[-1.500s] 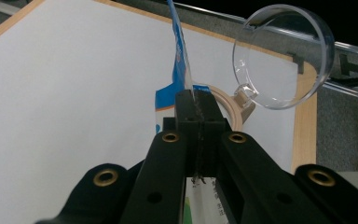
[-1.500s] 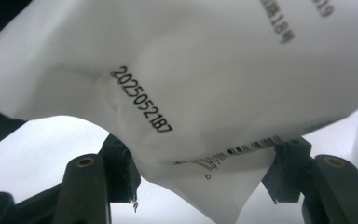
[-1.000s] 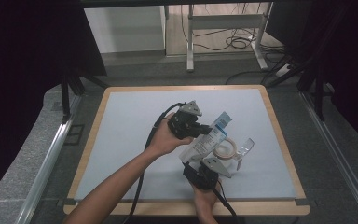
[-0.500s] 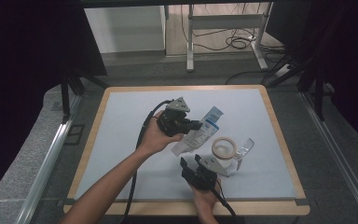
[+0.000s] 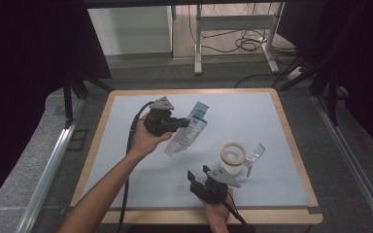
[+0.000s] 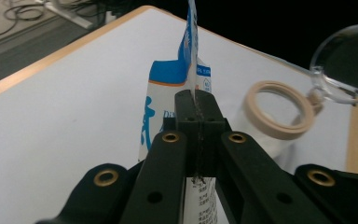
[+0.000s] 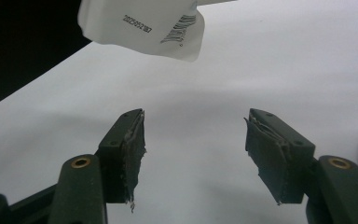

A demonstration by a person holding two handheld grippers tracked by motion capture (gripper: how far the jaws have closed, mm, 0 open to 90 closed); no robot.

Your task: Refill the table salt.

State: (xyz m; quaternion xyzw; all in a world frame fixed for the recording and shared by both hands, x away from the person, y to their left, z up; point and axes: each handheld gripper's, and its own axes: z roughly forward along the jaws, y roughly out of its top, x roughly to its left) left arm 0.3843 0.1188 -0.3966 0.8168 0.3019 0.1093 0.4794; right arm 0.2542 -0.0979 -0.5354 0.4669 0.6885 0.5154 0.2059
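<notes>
Pouch (image 5: 187, 131) is gripped in the left claw (image 5: 182, 124), raised off the tabletop (image 5: 126, 145); right claw (image 5: 198, 175) is held wide, near edge.

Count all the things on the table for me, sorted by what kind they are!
Grippers: 2 (left gripper, right gripper)
Blue-and-white packets: 1 (packet, held up)
Clear jars with flip lids: 1 (jar)
Total: 4
</notes>
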